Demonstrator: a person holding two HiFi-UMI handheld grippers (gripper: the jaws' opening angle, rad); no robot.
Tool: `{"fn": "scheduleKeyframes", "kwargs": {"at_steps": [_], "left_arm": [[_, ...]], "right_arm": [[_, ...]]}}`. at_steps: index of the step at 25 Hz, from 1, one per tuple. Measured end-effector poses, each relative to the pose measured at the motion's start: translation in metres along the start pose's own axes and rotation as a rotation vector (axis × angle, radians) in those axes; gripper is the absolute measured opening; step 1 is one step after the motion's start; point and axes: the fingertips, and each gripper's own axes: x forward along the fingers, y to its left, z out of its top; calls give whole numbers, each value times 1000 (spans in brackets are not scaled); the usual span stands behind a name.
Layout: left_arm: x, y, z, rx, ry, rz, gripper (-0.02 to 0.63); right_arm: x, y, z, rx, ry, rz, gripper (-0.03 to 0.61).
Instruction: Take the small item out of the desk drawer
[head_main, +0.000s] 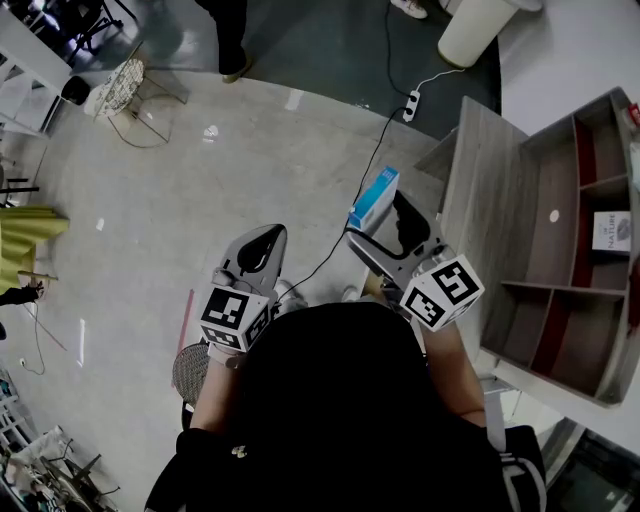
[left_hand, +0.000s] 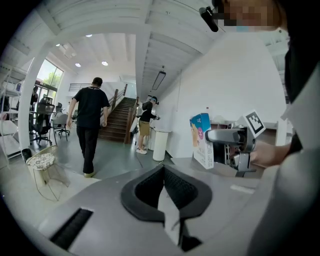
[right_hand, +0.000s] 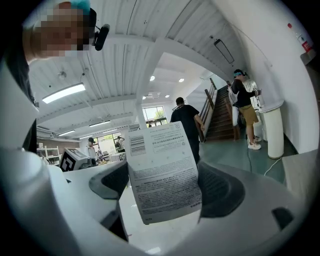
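Two grippers are raised in front of us, and the right gripper (head_main: 375, 218) has its fingers (right_hand: 225, 190) clamped on a small blue-and-white printed cardboard box (head_main: 374, 197). We hold the box in the air over the pale polished floor (head_main: 200, 200), just left of the grey wood-grain tabletop (head_main: 490, 200) and not touching it. The left gripper (head_main: 262, 246) has its fingers (left_hand: 145, 190) pressed together with nothing between them, and it hangs beside the right one, apart from the box.
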Motion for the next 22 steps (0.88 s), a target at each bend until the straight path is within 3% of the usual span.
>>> {"fn": "scheduleKeyframes", "kwargs": {"at_steps": [22], "left_arm": [[5, 3, -2, -2, 10, 7, 11]], "right_arm": [[1, -12, -6, 25, 3, -25, 431]]}}
